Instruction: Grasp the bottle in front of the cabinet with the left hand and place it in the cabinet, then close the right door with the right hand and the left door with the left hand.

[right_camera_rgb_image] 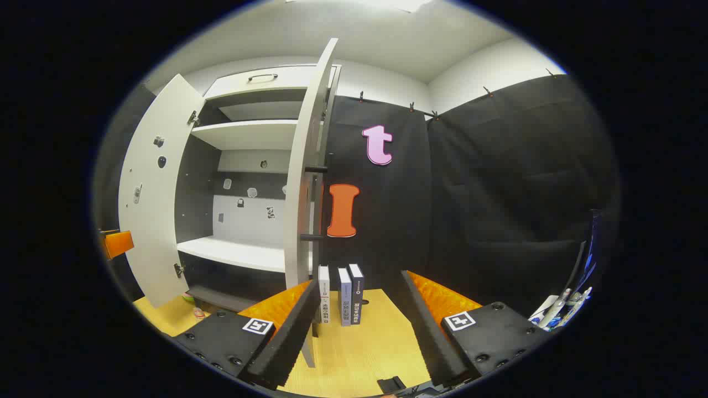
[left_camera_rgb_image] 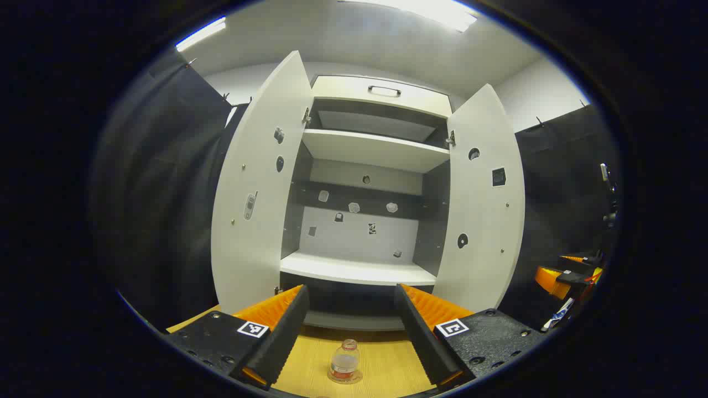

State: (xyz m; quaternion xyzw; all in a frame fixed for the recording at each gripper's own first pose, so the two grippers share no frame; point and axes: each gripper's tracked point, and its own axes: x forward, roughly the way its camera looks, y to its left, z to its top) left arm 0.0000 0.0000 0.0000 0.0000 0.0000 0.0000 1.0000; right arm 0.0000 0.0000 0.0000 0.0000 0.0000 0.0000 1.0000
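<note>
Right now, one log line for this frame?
stage: pre-grasp | left gripper: open, bottle on table between fingers, untouched | right gripper: open, idle by books | cabinet doors: left door, right door open

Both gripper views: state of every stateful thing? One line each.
left door: open
right door: open
bottle: upright on the table, in front of the cabinet, ungrasped
left tool: open, empty
right tool: open, empty
books: three, standing upright

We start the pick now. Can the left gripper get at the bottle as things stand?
Probably yes: the bottle stands upright on bare table between the open left gripper's fingers, nothing in between.
</note>
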